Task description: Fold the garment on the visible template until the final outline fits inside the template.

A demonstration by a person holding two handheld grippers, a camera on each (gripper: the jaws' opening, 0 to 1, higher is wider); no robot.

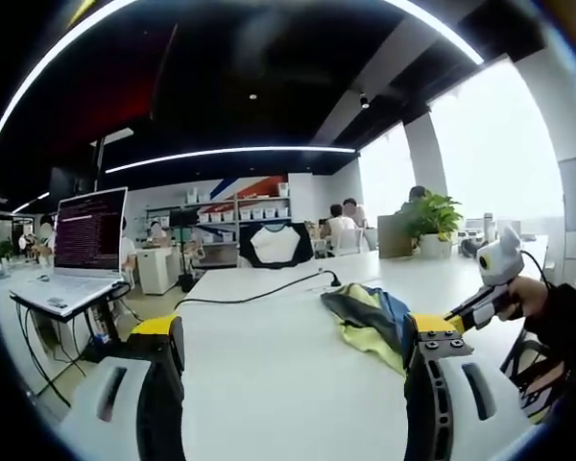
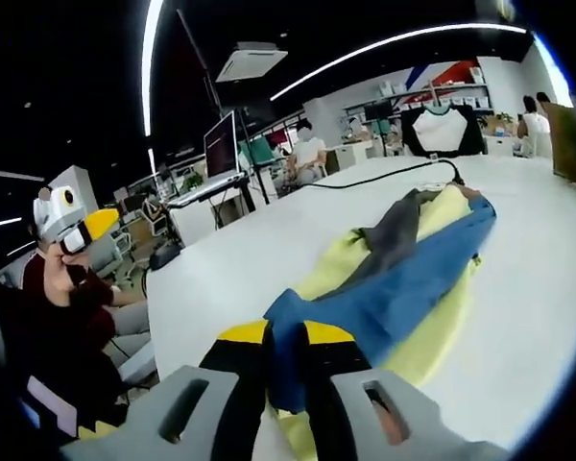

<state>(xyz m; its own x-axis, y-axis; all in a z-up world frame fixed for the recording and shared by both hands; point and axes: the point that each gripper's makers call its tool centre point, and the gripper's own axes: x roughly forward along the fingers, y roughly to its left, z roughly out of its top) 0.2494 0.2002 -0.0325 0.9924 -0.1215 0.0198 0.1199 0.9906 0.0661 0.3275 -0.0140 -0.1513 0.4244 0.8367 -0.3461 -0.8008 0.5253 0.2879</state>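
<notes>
A crumpled garment in blue, yellow and grey lies on the white table. My right gripper is shut on its near blue edge. In the left gripper view the garment lies right of centre, and the right gripper, held in a hand, reaches it from the right. My left gripper hovers over bare table with its jaws wide apart and nothing between them. In the right gripper view the left gripper is raised at the far left, away from the cloth. The black template with a white shirt outline stands at the table's far end.
A black cable runs across the table toward the garment. A laptop sits on a stand at the left. A potted plant and seated people are beyond the far end. A person stands at the table's left edge.
</notes>
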